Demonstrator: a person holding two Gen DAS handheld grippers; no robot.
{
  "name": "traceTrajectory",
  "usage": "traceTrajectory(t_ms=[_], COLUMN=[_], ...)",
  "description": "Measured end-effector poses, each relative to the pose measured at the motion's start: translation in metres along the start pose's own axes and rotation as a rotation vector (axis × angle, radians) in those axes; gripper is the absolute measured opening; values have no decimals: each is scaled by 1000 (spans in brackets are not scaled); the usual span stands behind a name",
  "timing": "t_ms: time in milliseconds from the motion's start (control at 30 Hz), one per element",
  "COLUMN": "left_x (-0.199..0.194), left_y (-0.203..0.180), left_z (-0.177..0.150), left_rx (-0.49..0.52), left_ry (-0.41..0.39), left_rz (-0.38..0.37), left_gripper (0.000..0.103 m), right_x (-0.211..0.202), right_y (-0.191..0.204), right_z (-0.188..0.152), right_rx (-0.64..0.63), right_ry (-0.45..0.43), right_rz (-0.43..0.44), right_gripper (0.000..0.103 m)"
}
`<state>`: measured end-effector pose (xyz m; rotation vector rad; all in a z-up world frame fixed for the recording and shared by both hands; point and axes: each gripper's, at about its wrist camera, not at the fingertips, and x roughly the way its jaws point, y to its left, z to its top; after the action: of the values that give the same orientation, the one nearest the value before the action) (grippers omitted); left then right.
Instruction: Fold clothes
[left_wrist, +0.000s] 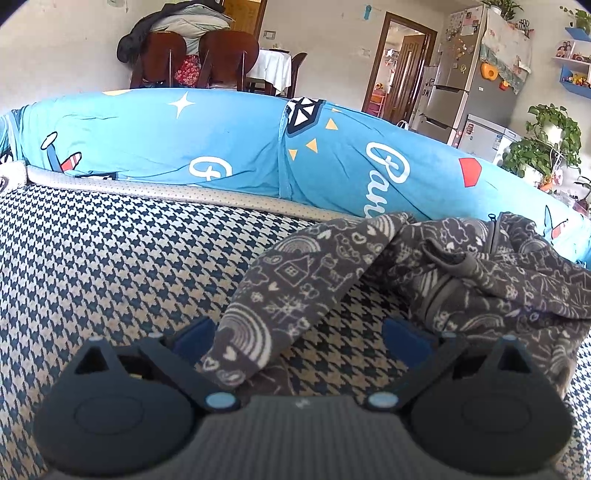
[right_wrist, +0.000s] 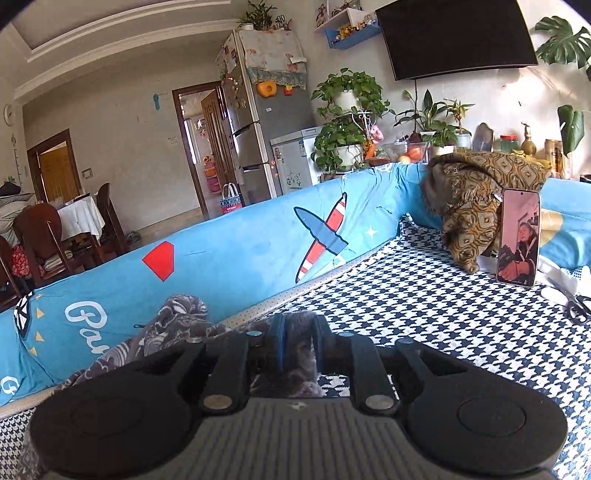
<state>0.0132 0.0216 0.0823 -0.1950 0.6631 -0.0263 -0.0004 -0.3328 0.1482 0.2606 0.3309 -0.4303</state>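
The grey printed fleece jacket lies crumpled on the houndstooth sofa cover, up against the blue cartoon-print back cushion. It looks soft, light and limp, so it should sag and drag wherever it is lifted; a cuff, hem or shoulder seam would probably hold better than the bunched middle. The left tool is spread wide, with one sleeve lying loosely between its fingers, not pinched. The right tool is nearly closed with a fold of the fleece between its fingers; whether the pads are pressing on it I cannot tell. Only the left view shows the zip and sleeve layout; only the right shows a propped phone, a brown patterned blanket and scissors further along the sofa.
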Motion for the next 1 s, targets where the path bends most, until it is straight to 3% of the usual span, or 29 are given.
traceTrajectory(t_ms=[100, 233, 467, 667, 1000], left_x=[2, 13, 40, 61, 97], left_y=[1, 1, -4, -18, -37], left_z=[5, 17, 37, 45, 62], left_rx=[-9, -25, -19, 56, 127], left_ry=[-11, -25, -30, -45, -42], left_rz=[-1, -2, -24, -61, -142], left_gripper=[101, 101, 102, 103, 103], right_x=[-4, -3, 10, 11, 18], right_y=[0, 5, 32, 57, 73], right_z=[2, -1, -22, -39, -54], right_rx=[-7, -11, -58, -165, -196], right_ry=[-32, 3, 167, 202, 284], right_rz=[-4, 91, 349, 425, 493], right_gripper=[39, 39, 42, 50, 54])
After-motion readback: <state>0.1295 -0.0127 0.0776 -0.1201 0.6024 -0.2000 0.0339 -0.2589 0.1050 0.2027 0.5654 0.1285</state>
